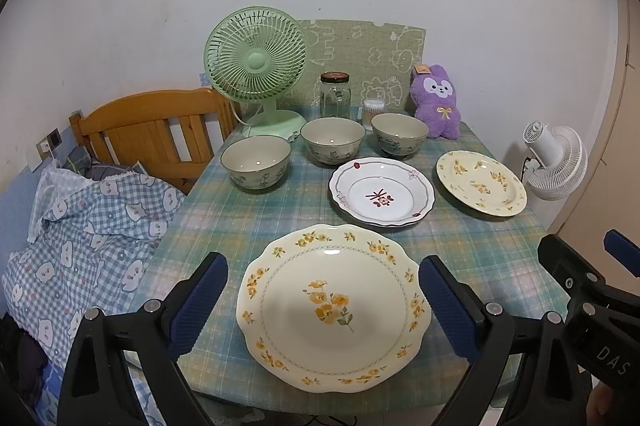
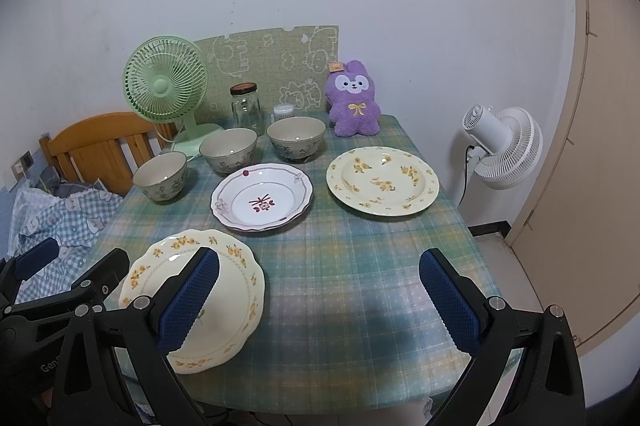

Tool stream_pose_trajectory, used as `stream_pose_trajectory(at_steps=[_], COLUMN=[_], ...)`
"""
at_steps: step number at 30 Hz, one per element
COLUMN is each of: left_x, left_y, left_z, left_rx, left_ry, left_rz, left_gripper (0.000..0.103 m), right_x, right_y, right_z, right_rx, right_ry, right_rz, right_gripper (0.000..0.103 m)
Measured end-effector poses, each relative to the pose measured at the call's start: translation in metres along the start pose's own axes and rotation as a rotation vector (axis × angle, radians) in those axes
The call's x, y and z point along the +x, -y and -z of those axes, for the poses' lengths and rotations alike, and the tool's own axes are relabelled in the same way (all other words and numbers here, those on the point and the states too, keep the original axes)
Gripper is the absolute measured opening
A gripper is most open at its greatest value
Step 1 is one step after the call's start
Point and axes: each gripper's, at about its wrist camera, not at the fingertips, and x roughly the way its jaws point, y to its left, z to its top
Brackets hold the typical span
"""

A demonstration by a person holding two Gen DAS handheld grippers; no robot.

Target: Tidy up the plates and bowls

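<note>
Left claw (image 1: 324, 306): jaws spread wide, holding nothing, above the near yellow-flowered plate (image 1: 334, 306) at the counter (image 1: 224, 226) near edge. Right claw (image 2: 320, 302): jaws wide, empty, over bare cloth. Its housing reads "DAS" in the left wrist view; the left unit shows partial lettering "Gen". The white plate (image 2: 262, 196) sits mid-counter, a second yellow plate (image 2: 382, 180) far right. Three bowls (image 2: 228, 149) line the far side.

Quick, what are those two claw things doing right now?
Left gripper: open, holding nothing, above the big yellow-flowered plate.
Right gripper: open, holding nothing.
</note>
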Motion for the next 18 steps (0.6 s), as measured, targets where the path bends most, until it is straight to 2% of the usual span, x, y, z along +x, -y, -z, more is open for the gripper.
stream_pose_trajectory(at_steps=[18], left_x=[0.0003], left_y=[0.0011], left_z=[-0.0006], left_rx=[0.001], left_ry=[0.001], left_rz=[-0.001], left_gripper=[0.096], right_x=[0.0004], right_y=[0.0019], right_z=[-0.0005], right_rx=[0.001], right_ry=[0.002], right_rz=[0.002], right_gripper=[0.101])
